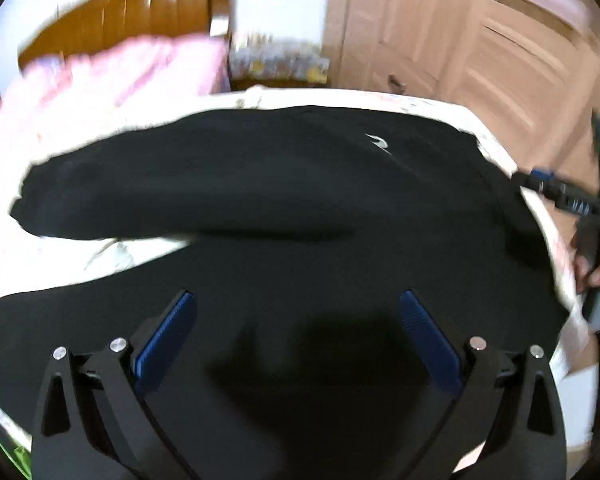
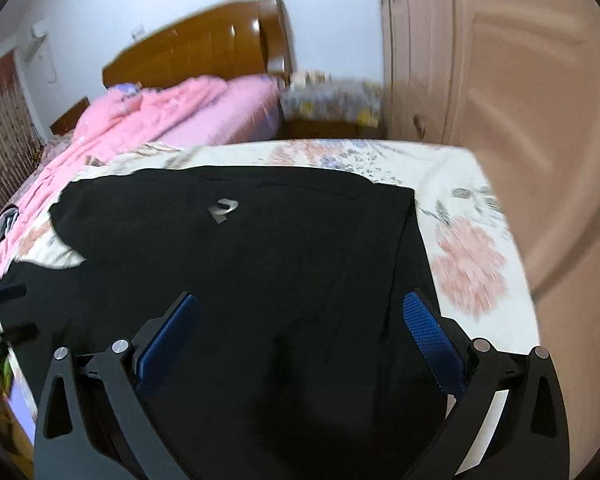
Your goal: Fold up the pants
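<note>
Now both claws hover low over black pants (image 2: 236,264) spread flat on a floral-covered table (image 2: 472,248). Left gripper (image 1: 296,300) and right gripper (image 2: 298,302) point forward, jaws spread wide, gripping nothing. A hand (image 1: 596,272) steadies the right tool.

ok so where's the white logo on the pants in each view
Left wrist: the logo sits upper right of centre, on the far part of the black pants.
Right wrist: the logo sits left of centre, above the open fingers.
Shared landmark: the brown headboard, at upper left in both views.
</note>
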`<state>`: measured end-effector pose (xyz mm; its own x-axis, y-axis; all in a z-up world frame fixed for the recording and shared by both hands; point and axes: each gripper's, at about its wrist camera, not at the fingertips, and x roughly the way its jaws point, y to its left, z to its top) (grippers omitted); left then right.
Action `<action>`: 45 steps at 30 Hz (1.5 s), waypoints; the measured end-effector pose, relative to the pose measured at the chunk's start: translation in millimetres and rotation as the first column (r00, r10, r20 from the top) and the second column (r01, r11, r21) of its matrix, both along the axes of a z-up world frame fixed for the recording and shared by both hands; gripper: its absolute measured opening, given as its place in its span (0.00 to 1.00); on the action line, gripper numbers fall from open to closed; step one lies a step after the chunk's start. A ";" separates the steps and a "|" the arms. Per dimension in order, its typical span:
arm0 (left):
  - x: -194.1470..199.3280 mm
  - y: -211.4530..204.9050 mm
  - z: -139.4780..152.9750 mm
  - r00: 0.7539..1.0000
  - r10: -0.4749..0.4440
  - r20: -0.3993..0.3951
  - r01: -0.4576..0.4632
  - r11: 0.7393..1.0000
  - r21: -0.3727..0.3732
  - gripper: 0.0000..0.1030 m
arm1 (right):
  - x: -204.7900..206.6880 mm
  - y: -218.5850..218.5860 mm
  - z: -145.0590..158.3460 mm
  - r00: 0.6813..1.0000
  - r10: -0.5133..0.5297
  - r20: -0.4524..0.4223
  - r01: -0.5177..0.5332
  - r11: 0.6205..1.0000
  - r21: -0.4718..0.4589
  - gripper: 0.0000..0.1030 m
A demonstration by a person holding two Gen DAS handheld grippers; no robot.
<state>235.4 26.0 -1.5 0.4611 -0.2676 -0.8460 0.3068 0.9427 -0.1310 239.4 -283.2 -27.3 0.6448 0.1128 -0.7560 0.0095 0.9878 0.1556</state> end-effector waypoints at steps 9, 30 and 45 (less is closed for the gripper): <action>153.2 50.2 -16.2 0.966 0.033 -0.258 -0.130 0.921 -0.368 0.98 | 137.8 -19.8 -31.5 0.968 0.203 -0.147 -0.207 0.978 -0.011 0.96; 257.3 41.7 -69.1 0.948 0.059 -0.312 -0.228 0.810 -0.541 0.97 | 94.9 -15.4 4.3 0.903 0.428 0.035 -0.412 0.887 -0.209 0.10; 267.7 25.8 -71.4 0.895 0.147 -0.421 -0.359 0.797 -0.486 0.86 | -49.8 52.4 58.6 0.857 0.441 0.265 -0.327 0.865 -0.380 0.08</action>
<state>503.0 51.8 -72.9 0.2855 -0.6414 -0.7121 -0.0984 0.7195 -0.6875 189.6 -230.8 31.4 0.8163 0.2011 -0.5415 -0.3769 0.8958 -0.2355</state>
